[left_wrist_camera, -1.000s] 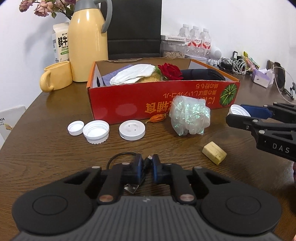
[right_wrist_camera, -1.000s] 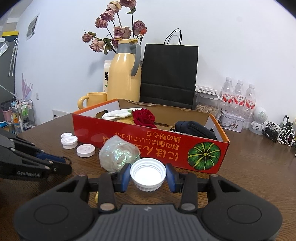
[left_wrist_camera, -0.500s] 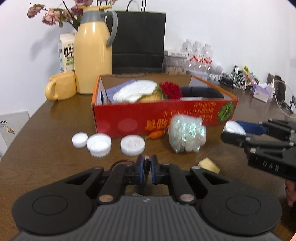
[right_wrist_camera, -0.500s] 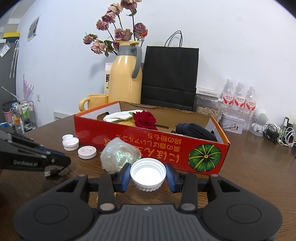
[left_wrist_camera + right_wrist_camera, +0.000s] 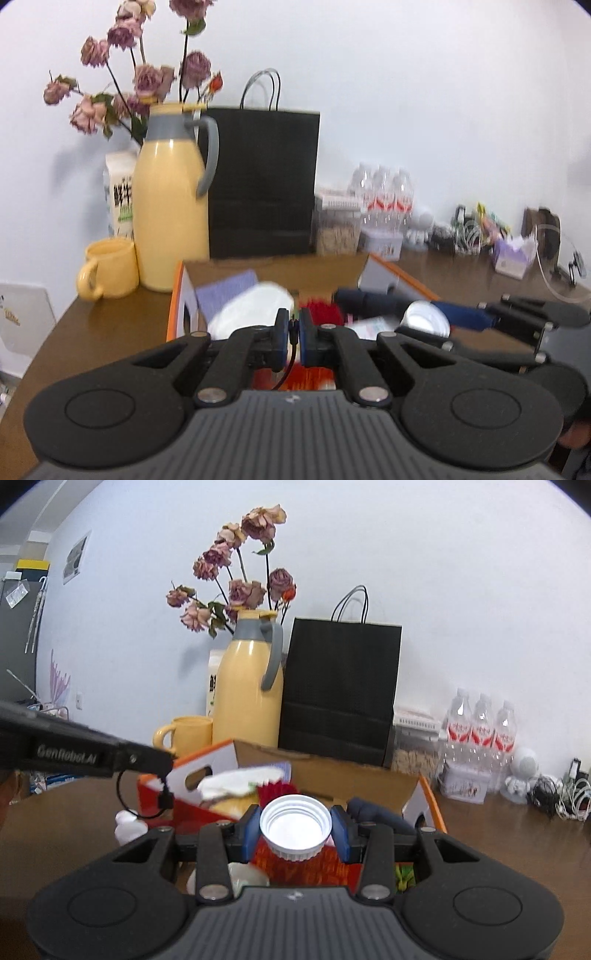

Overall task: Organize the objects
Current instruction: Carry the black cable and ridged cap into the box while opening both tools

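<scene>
My left gripper (image 5: 293,334) is shut on a thin black cable (image 5: 286,369); in the right wrist view the cable (image 5: 127,797) hangs in a loop from the left gripper's tip (image 5: 162,764), beside the box's left end. My right gripper (image 5: 295,829) is shut on a white bottle cap (image 5: 294,825) and holds it above the front of the red cardboard box (image 5: 325,864). The cap also shows in the left wrist view (image 5: 424,319). The box (image 5: 177,314) holds a white cloth (image 5: 251,308), a red rose (image 5: 317,310) and a dark folded item (image 5: 373,301).
A yellow thermos (image 5: 170,218), yellow mug (image 5: 109,267) and black paper bag (image 5: 262,184) stand behind the box. Water bottles (image 5: 480,727), a snack jar (image 5: 338,232) and tangled cables (image 5: 557,794) line the back right. A shiny plastic bundle (image 5: 129,825) lies before the box.
Both grippers have risen from table level and moved toward the box. The left lifted the black cable off the table. The caps on the table have dropped out of view.
</scene>
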The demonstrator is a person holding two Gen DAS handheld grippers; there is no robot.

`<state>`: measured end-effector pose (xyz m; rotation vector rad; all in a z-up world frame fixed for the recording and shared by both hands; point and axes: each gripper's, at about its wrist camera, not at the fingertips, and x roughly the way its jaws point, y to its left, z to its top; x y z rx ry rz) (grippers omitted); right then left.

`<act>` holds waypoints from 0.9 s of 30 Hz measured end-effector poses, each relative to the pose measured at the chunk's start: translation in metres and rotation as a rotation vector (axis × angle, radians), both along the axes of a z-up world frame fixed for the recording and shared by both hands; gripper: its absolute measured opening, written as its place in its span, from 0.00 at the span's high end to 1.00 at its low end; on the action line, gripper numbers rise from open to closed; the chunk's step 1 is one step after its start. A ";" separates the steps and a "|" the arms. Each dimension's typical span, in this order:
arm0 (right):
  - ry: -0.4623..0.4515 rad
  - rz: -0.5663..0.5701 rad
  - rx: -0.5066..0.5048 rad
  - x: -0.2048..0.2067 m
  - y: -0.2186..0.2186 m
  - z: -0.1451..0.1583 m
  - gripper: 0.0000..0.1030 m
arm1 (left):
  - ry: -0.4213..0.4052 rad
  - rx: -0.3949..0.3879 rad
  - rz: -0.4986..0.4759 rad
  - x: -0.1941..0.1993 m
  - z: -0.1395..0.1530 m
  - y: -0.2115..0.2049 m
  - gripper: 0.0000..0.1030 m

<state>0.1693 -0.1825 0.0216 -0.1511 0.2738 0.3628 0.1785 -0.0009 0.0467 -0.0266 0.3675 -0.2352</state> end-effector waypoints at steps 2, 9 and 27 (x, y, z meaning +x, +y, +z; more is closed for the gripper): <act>-0.012 0.004 -0.002 0.008 0.003 0.006 0.62 | -0.015 -0.015 0.003 0.010 0.008 0.001 0.94; -0.018 0.001 -0.004 0.046 0.010 0.018 0.62 | -0.027 -0.045 0.018 0.050 0.017 -0.001 0.94; 0.126 -0.038 0.034 0.132 0.009 -0.011 0.60 | 0.085 -0.074 0.082 0.127 -0.024 0.001 0.74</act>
